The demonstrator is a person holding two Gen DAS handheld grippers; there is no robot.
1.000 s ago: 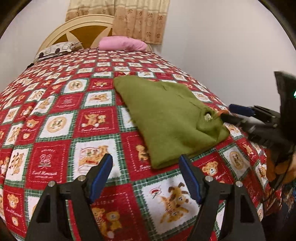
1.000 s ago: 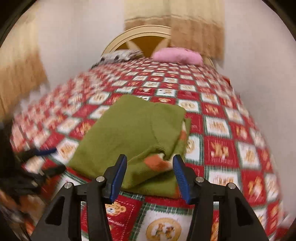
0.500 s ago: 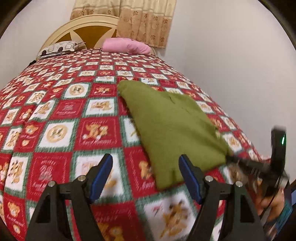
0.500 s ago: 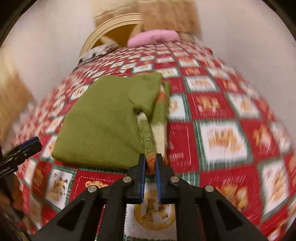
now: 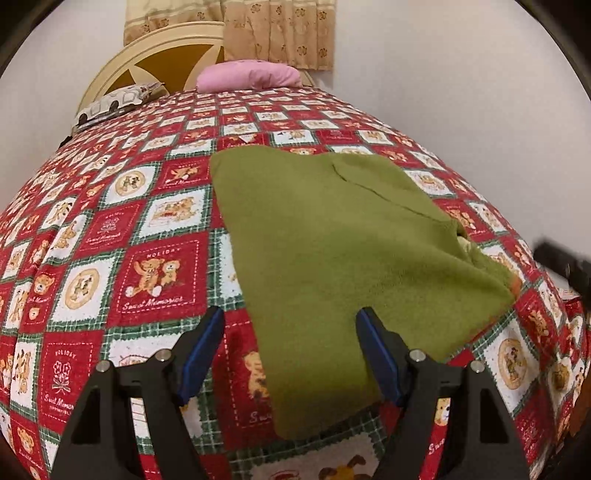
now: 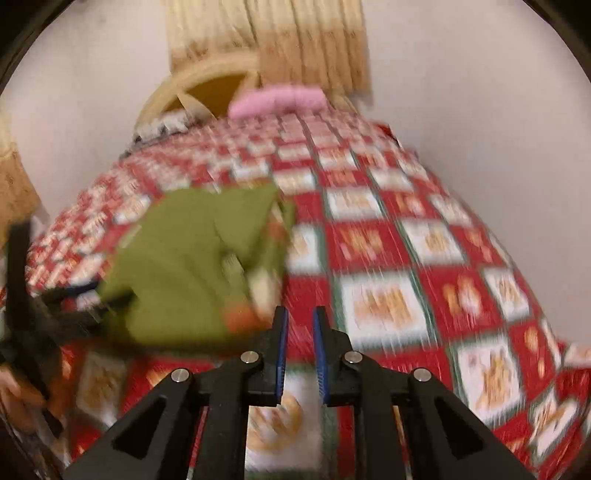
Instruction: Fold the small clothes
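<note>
No containers in either view, just a bed with a red-and-white teddy-print quilt [image 5: 162, 273]. Folded green sweater [image 5: 332, 251] lies flat on the quilt, toward the bed's right side and foot end; long axis runs roughly from the headboard end down toward the foot, near edge hanging close to the quilt's front. Orange trim shows at its right near corner. Left gripper [image 5: 290, 354] is spread wide, blue pads either side of the sweater's near edge, grasping nothing that can be seen. Right gripper [image 6: 298, 347] has its pads almost together with a thin gap, nothing between them; it sits just right of the sweater's orange-trimmed corner, over bare quilt. Left wrist view is sharp: shows the fold seam across the sweater top, pink pillow [image 5: 247, 75], patterned pillow [image 5: 114, 105], cream headboard [image 5: 147, 61], curtain [image 5: 273, 33]. Right wrist view is motion-blurred, shows the sweater's open right side with layered cream and orange fabric, plus the left gripper at far left edge.
</note>
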